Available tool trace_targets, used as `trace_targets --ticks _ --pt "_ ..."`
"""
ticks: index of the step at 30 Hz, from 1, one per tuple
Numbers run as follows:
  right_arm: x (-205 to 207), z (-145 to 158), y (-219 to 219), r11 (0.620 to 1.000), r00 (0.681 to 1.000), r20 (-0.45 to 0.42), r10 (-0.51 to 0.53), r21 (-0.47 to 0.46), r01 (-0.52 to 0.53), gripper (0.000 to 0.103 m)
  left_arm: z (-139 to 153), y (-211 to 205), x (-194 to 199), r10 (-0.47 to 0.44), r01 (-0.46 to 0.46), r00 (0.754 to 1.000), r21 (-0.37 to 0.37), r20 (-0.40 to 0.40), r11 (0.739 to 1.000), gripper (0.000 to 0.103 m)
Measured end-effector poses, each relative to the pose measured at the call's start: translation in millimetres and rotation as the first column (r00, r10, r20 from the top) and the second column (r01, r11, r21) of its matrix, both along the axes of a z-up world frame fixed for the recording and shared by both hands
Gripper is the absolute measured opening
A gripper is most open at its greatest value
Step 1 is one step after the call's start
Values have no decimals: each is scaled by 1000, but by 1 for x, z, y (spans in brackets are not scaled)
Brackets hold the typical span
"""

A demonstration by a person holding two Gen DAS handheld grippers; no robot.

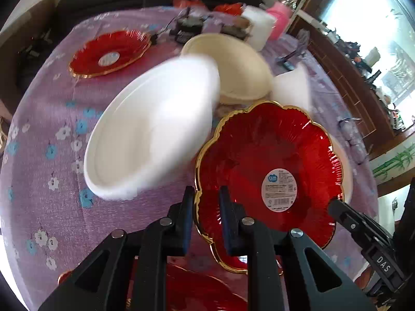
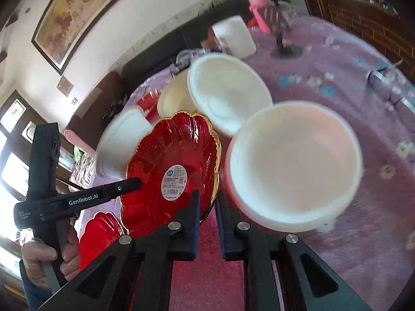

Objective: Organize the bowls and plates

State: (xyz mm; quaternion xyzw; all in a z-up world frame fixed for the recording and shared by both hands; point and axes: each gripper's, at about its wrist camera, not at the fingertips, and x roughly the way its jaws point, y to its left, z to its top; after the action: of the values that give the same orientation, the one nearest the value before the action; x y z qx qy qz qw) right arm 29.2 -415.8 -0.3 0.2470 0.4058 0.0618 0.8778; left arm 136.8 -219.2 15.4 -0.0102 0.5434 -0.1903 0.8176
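The red plate (image 1: 267, 171) was held tilted above the table by both grippers: left gripper (image 1: 206, 194) clamped on its left rim, right gripper (image 2: 207, 198) on its right. Equal, level lowering was advised.

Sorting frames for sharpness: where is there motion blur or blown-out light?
Left wrist view: the white bowl is smeared, the window blown out; the red plate stays crisp. Right wrist view: the nearest white bowl and floral tablecloth are blurred.
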Motion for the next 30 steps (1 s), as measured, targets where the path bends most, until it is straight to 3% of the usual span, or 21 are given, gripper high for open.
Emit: trace_targets --ticks 13,16,30 --pt "-48 7 -21 998 999 36 -29 60 26 13 14 -19 -34 -43 45 998 -48 47 998 18" --pt "-59 9 -18 997 999 44 -24 69 21 13 12 -17 -45 -48 51 998 -55 50 997 22" --pt "-69 8 11 995 997 57 54 78 -58 13 10 32 -83 31 -21 996 -121 81 992 22"
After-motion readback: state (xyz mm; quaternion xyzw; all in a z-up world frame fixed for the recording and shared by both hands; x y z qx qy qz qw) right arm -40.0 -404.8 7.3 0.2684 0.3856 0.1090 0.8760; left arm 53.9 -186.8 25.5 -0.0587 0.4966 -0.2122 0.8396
